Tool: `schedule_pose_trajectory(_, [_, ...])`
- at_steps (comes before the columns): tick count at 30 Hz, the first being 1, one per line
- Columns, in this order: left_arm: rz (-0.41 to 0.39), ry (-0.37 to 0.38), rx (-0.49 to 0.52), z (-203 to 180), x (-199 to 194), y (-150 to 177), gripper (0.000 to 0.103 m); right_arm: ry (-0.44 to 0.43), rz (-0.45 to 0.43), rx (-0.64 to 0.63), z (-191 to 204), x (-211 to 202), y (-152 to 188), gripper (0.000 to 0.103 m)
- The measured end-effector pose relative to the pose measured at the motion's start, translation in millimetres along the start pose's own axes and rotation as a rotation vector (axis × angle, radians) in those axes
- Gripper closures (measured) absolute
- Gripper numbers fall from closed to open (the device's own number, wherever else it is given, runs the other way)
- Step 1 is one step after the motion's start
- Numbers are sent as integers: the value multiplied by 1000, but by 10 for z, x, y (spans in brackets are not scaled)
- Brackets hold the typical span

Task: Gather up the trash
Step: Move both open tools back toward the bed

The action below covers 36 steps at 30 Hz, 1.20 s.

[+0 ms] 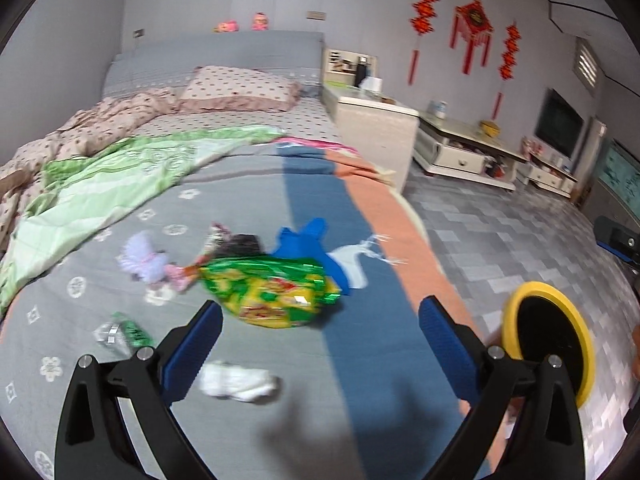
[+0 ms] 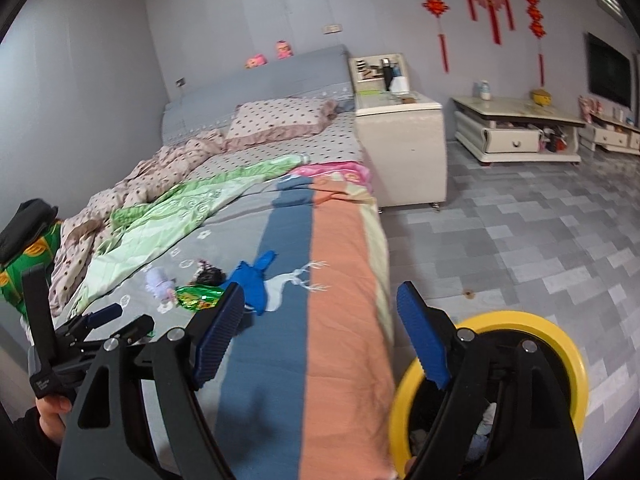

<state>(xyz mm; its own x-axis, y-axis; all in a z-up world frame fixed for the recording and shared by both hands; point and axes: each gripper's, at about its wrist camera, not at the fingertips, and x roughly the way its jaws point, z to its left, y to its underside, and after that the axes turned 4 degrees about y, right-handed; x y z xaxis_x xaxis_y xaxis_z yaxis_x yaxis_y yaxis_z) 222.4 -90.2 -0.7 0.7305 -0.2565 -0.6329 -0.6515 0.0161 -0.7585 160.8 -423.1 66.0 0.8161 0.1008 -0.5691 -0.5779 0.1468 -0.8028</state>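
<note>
Green-and-yellow foil, a crumpled snack bag (image 1: 272, 292), lies on the grey bedspread (image 1: 248, 420) just ahead of the left gripper (image 1: 320, 328), whose jaws are spread wide with nothing between them. Near it lie a white crumpled tissue (image 1: 238, 386), a small green wrapper (image 1: 126, 334), a blue cloth (image 1: 304, 246) and a purple doll (image 1: 148, 260). The right gripper (image 2: 320, 324) hangs over the bed's edge, jaws wide apart and holding nothing, beside a yellow-rimmed bin (image 2: 560, 344) on the floor.

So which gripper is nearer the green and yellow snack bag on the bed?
Left. The left gripper hangs open just short of the snack bag; the right gripper is open farther back, toward the yellow bin.
</note>
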Motion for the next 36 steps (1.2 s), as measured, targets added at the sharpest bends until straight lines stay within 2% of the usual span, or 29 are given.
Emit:
schedule_pose_trajectory(8, [-8,-101,-47,600,-97,1,8,-56,36,-68,606,345,-72,28])
schedule_pose_trajectory(18, [30,-207,-127,1314,-4,148,8,-102,103,-131,1217,892,5,28])
schedule_pose_trajectory(28, [91,-260,-206,1854,261,377,8,-106,180,-184,1575,1584,195,28])
schedule_pose_trajectory(36, [132,-262,-252,2125,518,526,8,-111,236,-216,1755,2182,400,28])
